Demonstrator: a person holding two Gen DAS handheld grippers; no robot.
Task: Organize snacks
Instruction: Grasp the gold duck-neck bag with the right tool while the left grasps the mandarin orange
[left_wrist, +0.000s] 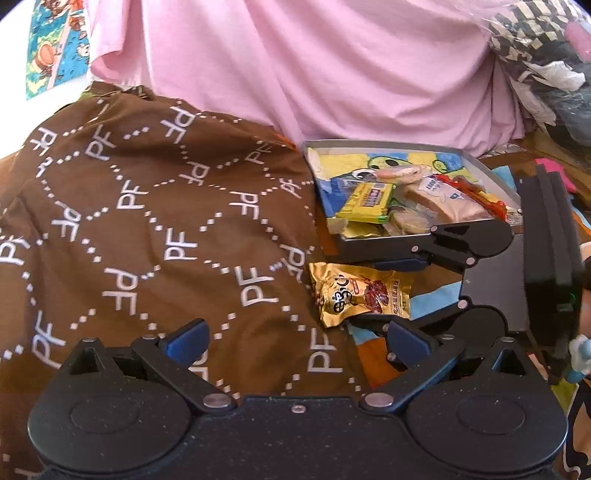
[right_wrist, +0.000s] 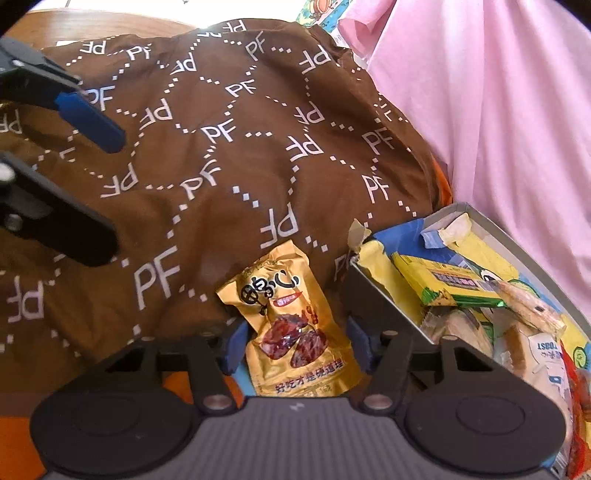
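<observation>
- The right gripper (right_wrist: 297, 347) is down over the gold packet (right_wrist: 295, 325), one blue pad on each side of it. The pads stand wider than the packet — whether either one touches the foil I cannot tell.
- In the left wrist view the same gripper (left_wrist: 395, 291) reaches in from the right, its fingers spread above and below the packet's right end.
- The gold packet (left_wrist: 360, 293) lies flat on a striped cloth (left_wrist: 432, 295), just in front of the tin (left_wrist: 369, 249) and beside the edge of the brown cloth (left_wrist: 147, 221).
- The tin is a shallow grey metal tray. Inside lie a yellow-green bar (left_wrist: 364, 203), a pale toast pack (left_wrist: 443, 201) and a red wrapper (left_wrist: 491, 203), piled loosely.
- The right wrist view shows the tin (right_wrist: 384, 299) just right of the packet, with the bar (right_wrist: 443, 284) and the toast pack (right_wrist: 546, 358) in it.
- The left gripper (left_wrist: 295, 339) hovers over the brown cloth with its jaws wide apart and nothing between them; its blue pad (right_wrist: 92, 122) shows at the left of the right wrist view.
- The brown cloth (right_wrist: 240, 147), printed with white "PF" letters, is heaped to the left — a pink cloth (left_wrist: 314, 66) rises behind the tin.
</observation>
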